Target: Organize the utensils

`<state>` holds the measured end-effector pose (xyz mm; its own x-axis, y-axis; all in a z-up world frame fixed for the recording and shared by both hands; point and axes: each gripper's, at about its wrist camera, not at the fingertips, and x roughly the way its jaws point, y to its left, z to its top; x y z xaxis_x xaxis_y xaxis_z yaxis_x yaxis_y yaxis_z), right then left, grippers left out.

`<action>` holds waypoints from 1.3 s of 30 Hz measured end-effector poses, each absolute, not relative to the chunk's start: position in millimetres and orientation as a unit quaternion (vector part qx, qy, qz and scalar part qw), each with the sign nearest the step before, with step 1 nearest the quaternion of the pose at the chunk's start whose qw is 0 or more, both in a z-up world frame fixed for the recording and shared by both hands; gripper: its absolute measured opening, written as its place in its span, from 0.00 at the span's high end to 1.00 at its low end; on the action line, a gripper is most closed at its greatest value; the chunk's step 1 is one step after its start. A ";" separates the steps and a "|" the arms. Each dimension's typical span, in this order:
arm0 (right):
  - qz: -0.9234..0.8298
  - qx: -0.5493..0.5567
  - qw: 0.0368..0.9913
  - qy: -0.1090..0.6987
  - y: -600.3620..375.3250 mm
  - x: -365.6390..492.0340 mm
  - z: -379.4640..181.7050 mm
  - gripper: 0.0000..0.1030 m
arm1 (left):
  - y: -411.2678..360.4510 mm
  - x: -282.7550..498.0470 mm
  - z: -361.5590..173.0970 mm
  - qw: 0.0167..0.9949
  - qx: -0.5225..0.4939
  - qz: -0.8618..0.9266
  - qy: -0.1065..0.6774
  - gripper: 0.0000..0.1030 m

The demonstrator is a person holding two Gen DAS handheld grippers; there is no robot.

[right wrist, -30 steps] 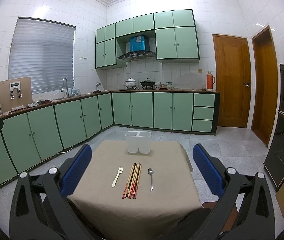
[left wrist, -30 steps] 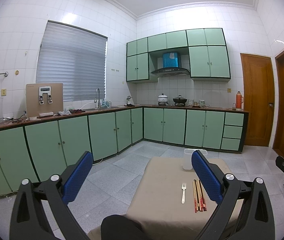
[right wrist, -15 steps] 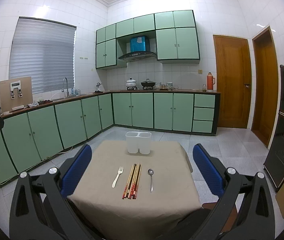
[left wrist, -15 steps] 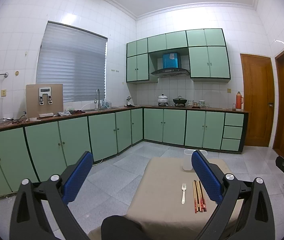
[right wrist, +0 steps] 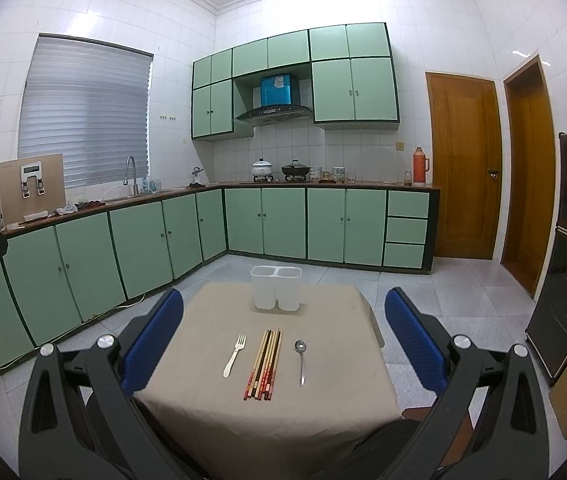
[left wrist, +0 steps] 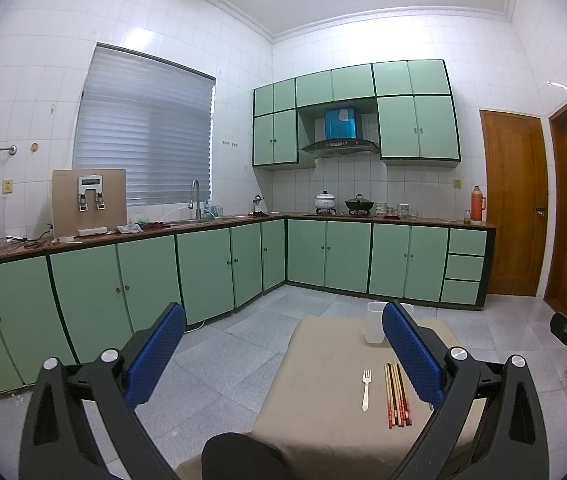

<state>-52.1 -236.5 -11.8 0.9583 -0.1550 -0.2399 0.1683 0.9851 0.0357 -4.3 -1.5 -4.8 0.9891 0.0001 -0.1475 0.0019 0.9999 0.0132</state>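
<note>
Right wrist view: nothing sorted yet; fork (right wrist: 234,355), chopsticks (right wrist: 264,364) and spoon (right wrist: 301,360) lie at six o'clock of the empty holder (right wrist: 276,293); both the right gripper (right wrist: 283,340) and left gripper (left wrist: 281,354) are spread, empty.

1. Small square table covered by a beige cloth (right wrist: 211,412), standing on a grey tiled floor (right wrist: 411,292).
2. Far edge: translucent white plastic two-compartment holder (right wrist: 276,293), upright.
3. Nearer, left to right: white fork (right wrist: 234,355), bundle of wooden chopsticks (right wrist: 264,364), metal spoon (right wrist: 301,360); roughly parallel, apart.
</note>
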 end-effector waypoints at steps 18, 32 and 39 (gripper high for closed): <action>-0.081 0.027 0.989 0.121 -234.9 -52.5 -12.1 0.05 | -0.3 -6.0 -5.9 0.997 0.007 -0.003 0.074 0.06; -0.084 0.024 0.988 0.130 -235.7 -45.9 -16.5 0.05 | 2.9 3.2 -13.4 0.995 -0.005 -0.041 0.087 0.06; -0.095 0.024 0.981 0.165 -254.0 -16.2 -34.5 0.05 | 4.2 31.8 -33.6 0.991 -0.030 -0.068 0.110 0.06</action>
<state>-16.2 -254.0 -34.5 0.9276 -0.1787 -0.3280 0.1946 0.9808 0.0158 31.8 4.2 -33.6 0.9664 -0.1411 -0.2147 0.1281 0.9890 -0.0735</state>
